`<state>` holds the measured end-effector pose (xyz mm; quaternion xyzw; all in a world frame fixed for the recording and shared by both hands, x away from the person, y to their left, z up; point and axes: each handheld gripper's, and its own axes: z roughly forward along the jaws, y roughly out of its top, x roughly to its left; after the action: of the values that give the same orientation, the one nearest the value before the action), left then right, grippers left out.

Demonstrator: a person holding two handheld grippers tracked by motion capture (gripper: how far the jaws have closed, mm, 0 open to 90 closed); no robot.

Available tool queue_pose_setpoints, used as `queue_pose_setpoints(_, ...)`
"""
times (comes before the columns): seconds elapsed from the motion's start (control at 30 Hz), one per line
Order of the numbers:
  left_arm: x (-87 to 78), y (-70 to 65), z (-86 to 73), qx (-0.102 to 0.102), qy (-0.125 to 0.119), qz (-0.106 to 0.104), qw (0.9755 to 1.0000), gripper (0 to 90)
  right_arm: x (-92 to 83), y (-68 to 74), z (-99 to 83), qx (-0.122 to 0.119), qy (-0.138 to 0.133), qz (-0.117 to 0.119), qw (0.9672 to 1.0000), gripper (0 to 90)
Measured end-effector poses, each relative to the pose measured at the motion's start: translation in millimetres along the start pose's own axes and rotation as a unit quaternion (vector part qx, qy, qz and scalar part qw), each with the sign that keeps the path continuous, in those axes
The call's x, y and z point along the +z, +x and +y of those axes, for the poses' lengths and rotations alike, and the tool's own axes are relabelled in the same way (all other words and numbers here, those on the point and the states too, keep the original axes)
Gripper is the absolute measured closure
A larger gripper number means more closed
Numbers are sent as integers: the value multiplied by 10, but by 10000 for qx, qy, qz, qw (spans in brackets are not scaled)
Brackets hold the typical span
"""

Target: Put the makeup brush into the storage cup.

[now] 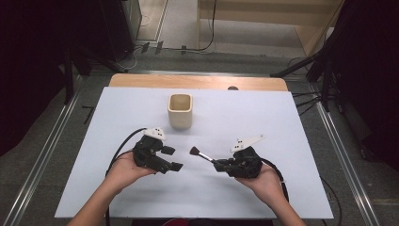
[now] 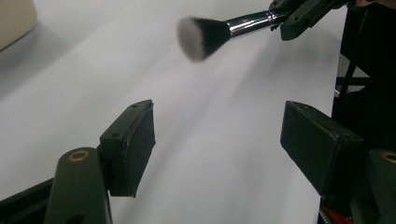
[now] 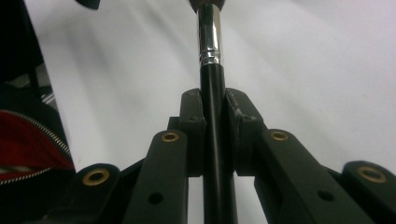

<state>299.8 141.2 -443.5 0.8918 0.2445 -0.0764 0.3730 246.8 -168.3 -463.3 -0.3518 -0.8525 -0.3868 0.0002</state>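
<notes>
Two hand-held grippers over white table (image 1: 282,188), right hand-held gripper (image 1: 217,162) clamped on makeup brush (image 1: 201,155), left hand-held gripper (image 1: 172,158) jaws apart, empty

Wooden table (image 1: 197,81) covered by white sheet (image 1: 263,117); on sheet, one beige cup (image 1: 180,111), near far edge.
</notes>
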Motion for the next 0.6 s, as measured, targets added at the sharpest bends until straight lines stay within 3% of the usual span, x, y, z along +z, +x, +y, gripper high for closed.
queue_pose_setpoints(0.27,10,-62,-22,-34,-185,-23,9998,285,-47,106,-36,359,-303,-299,9984,795)
queue_pose_setpoints(0.4,28,-90,-34,-1,-182,-76,9998,285,-37,196,-18,384,-384,-440,9976,795)
queue_pose_setpoints(0.47,35,-101,-37,44,-153,-204,9997,288,-25,230,-13,397,-387,-482,9973,795)
queue_pose_setpoints(0.6,43,-145,-40,117,-264,-245,9993,280,-4,300,-36,378,-359,-622,9967,795)
